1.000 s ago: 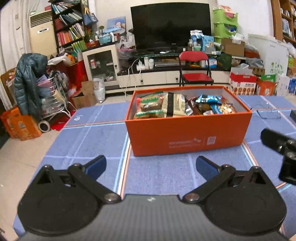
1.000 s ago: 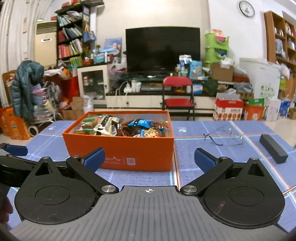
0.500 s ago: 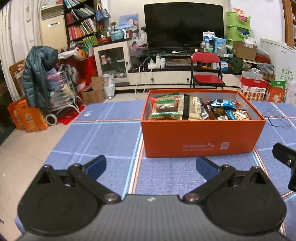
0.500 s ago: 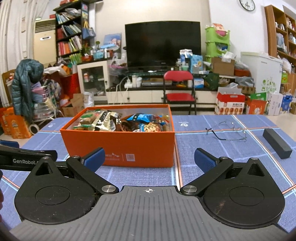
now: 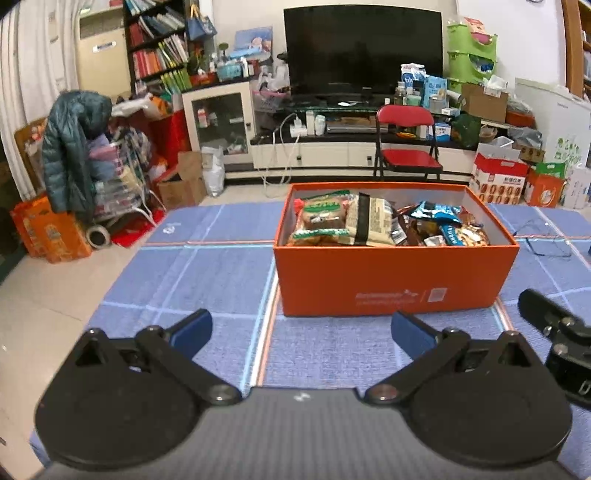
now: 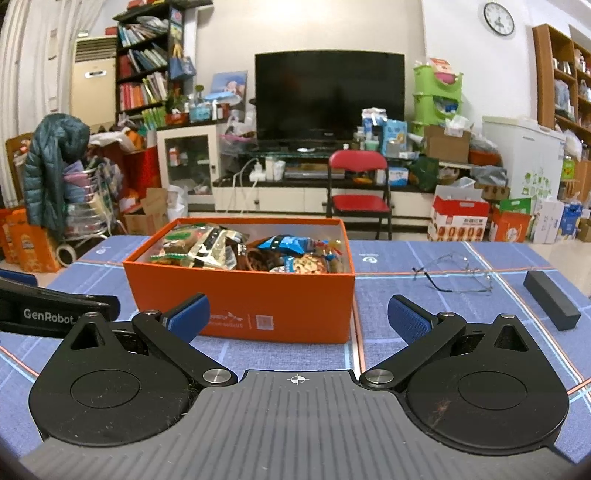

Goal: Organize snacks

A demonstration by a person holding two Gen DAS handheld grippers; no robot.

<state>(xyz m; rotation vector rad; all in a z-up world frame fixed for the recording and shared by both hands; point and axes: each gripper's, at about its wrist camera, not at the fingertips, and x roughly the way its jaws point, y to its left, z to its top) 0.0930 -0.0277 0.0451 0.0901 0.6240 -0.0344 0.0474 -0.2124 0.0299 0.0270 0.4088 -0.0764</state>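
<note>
Right wrist: blue-tiled table (image 6: pixel 406 295), orange snack box (image 6: pixel 258 299), cluttered room; both jaws spread.

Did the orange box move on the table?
No. The orange box keeps its right edge by the mat's orange seam, as before; only the cameras shifted.

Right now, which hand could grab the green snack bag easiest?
Probably left. The green snack bag lies at the box's left end, nearer the open left gripper. The right gripper faces the box's other end.

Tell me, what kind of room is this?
Most likely a living room in a home: a big television, a crowded bookshelf, and a wall clock.
</note>
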